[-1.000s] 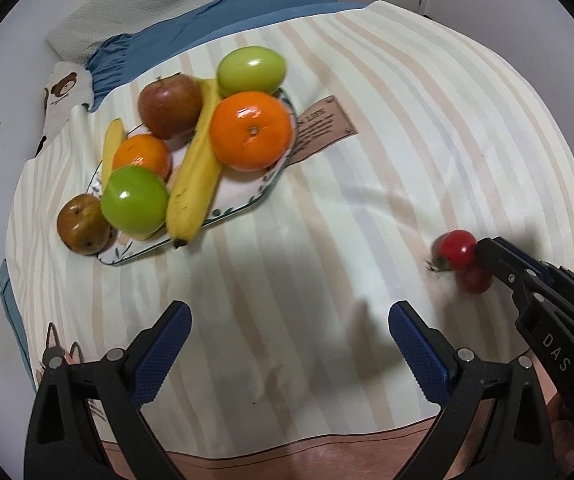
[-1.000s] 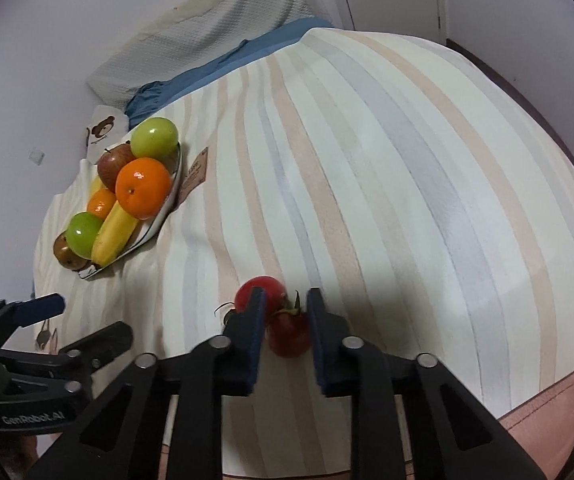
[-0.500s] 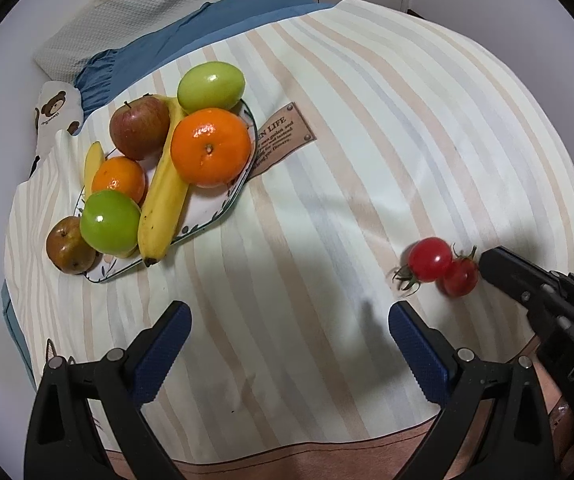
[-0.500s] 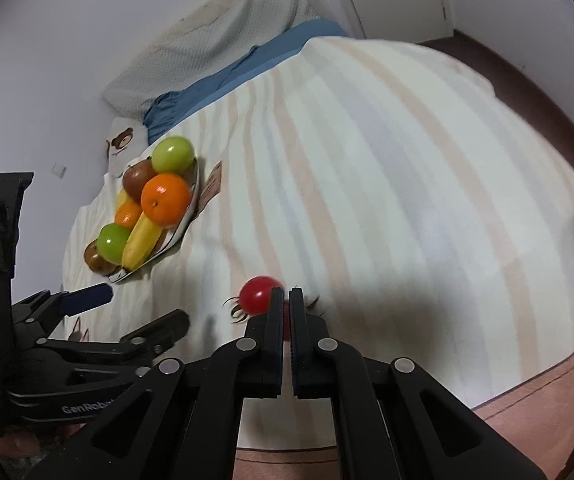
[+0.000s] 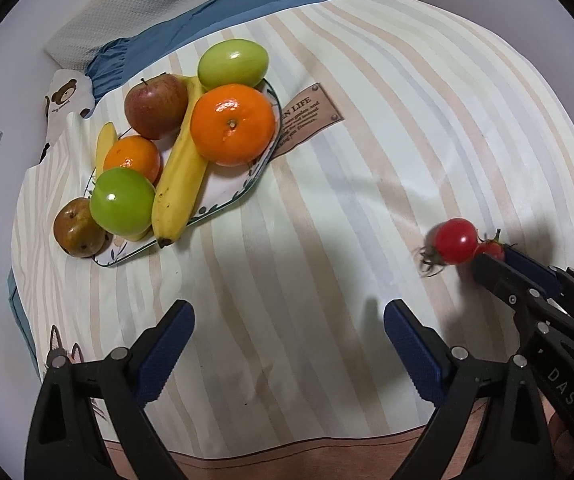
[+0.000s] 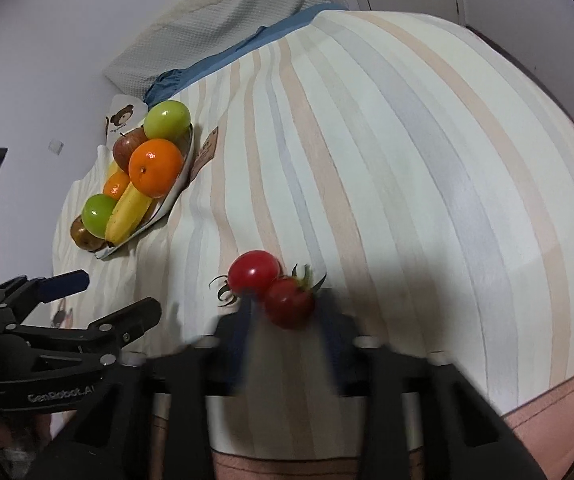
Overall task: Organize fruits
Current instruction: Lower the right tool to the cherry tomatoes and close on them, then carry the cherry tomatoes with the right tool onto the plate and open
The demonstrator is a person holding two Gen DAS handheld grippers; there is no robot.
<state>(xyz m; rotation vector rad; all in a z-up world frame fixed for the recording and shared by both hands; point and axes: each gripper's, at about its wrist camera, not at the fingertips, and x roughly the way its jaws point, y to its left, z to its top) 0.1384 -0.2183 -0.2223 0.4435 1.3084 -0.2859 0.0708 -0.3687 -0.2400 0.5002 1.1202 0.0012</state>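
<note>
Two red tomatoes lie side by side on the striped bed cover: a brighter one (image 6: 254,273) (image 5: 455,241) and a darker one (image 6: 289,302) (image 5: 491,249) with a green stalk. My right gripper (image 6: 285,316) is open, blurred by motion, its fingers on either side of the darker tomato. The white plate (image 5: 261,160) at the left carries green apples, a red apple, oranges and a banana (image 5: 179,184). My left gripper (image 5: 287,344) is open and empty above the cover near the front edge.
A brown pear (image 5: 79,228) rests at the plate's near left end. A leather label (image 5: 307,114) is sewn on the cover by the plate. A blue sheet and grey pillow (image 5: 159,4) lie at the back.
My right gripper was shut just behind the tomatoes half a second ago; it has opened and moved forward around the darker tomato. The left gripper stays open.
</note>
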